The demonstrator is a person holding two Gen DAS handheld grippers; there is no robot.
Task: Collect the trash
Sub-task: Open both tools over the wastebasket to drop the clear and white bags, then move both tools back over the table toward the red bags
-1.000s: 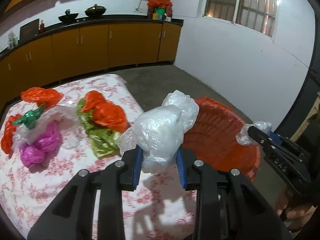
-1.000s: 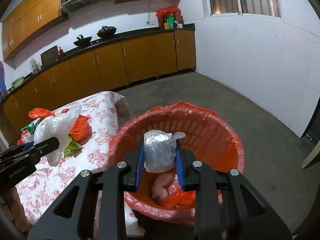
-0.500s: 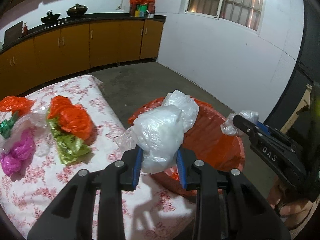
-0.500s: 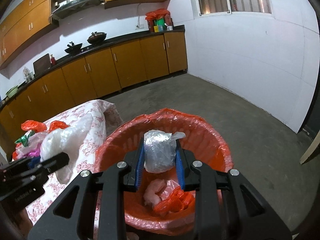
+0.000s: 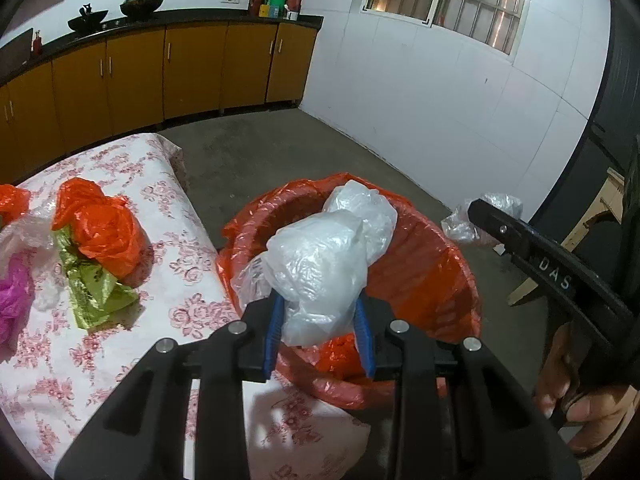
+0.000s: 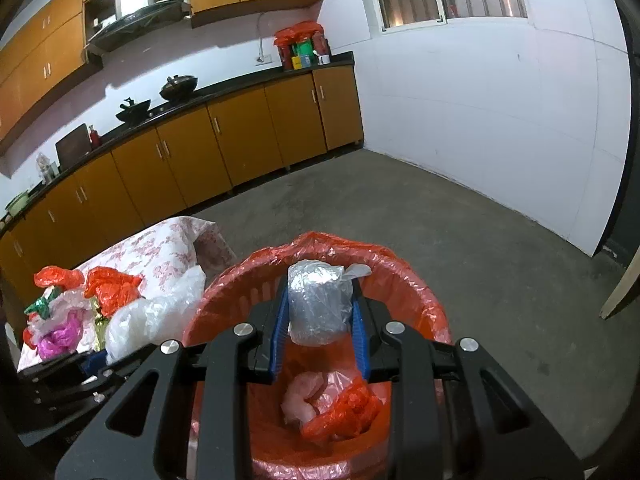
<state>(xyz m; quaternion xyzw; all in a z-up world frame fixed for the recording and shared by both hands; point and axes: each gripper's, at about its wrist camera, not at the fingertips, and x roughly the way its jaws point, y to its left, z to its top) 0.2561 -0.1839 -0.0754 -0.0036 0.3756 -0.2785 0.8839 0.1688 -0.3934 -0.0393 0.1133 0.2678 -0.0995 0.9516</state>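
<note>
I take the red-lined bin (image 6: 412,292) as my landmark and work across from its left.

Left of the bin stands the tabletop (image 5: 160,208) under a rose-print cloth. On it, well clear of the bin's rim, lies a heap of loose trash: a magenta bag (image 5: 14,300) farthest from the bin, an orange bag (image 5: 102,228) sitting on a crumpled green wrapper (image 5: 96,292), and some clear film (image 5: 24,232) beside them. In the right wrist view the same heap shows at the tabletop's near end.

At the bin's left rim, my left tongs (image 5: 320,316) are clenched on a bundle of clear plastic bags (image 5: 324,256); both blue pads press into its lower part, and the bundle bulges up and over the bin's mouth.

Over the bin itself, my right tongs (image 6: 320,320) grip a small clear bag (image 6: 318,300) with a silvery sheen, pinched between the pads and hanging above the opening. From the left wrist view those tongs come in from the bin's right side, with a hand (image 5: 580,408) on the handle.

Inside the bin, on the bottom of the red liner, lie a pale pink bag (image 6: 306,400) and a crumpled orange bag (image 6: 348,412), touching each other.

Beyond the bin, far behind it, a counter (image 6: 224,92) along orange cabinets carries two dark woks.
</note>
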